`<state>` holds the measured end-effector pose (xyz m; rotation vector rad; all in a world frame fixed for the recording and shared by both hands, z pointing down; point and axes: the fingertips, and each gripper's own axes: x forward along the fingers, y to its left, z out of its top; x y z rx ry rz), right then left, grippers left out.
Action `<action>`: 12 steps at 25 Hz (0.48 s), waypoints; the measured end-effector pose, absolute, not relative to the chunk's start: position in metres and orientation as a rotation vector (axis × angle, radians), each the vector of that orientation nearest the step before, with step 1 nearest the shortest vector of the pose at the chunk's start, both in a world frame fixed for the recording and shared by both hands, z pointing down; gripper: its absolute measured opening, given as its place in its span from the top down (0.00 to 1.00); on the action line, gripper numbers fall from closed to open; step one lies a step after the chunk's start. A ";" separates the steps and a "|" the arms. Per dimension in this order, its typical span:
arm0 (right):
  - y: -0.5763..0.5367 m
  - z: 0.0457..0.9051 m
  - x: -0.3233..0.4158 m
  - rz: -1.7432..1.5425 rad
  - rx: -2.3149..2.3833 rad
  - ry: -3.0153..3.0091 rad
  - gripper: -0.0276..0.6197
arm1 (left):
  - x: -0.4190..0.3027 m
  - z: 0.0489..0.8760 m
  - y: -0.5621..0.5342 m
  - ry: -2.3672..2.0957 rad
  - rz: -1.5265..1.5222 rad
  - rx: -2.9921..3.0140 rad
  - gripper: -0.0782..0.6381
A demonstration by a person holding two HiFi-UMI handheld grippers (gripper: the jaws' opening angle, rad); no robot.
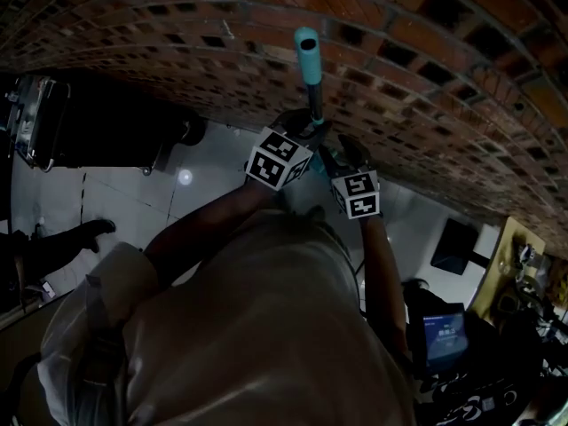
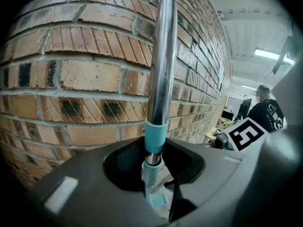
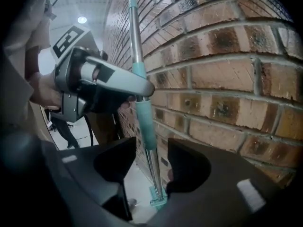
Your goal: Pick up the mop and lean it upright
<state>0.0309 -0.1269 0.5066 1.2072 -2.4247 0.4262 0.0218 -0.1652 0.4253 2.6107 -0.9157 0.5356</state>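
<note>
- Head view: the mop [image 1: 307,53] stands nearly upright at upper centre, its handle close beside the brick wall [image 1: 426,105], ready for the lean the task asks for.
- Left gripper view: the left gripper [image 2: 151,163] is clamped on the chrome shaft at a teal collar, apparently to steady it.
- Right gripper view: the right gripper [image 3: 150,161] has its jaws apart; the shaft passes between them untouched.
- No brand or legible writing shows, only black-and-white square markers on both grippers.
</note>
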 end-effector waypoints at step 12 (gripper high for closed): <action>-0.147 0.487 0.002 0.259 1.213 -2.467 0.66 | 0.028 0.363 -0.149 -0.859 0.444 2.691 0.72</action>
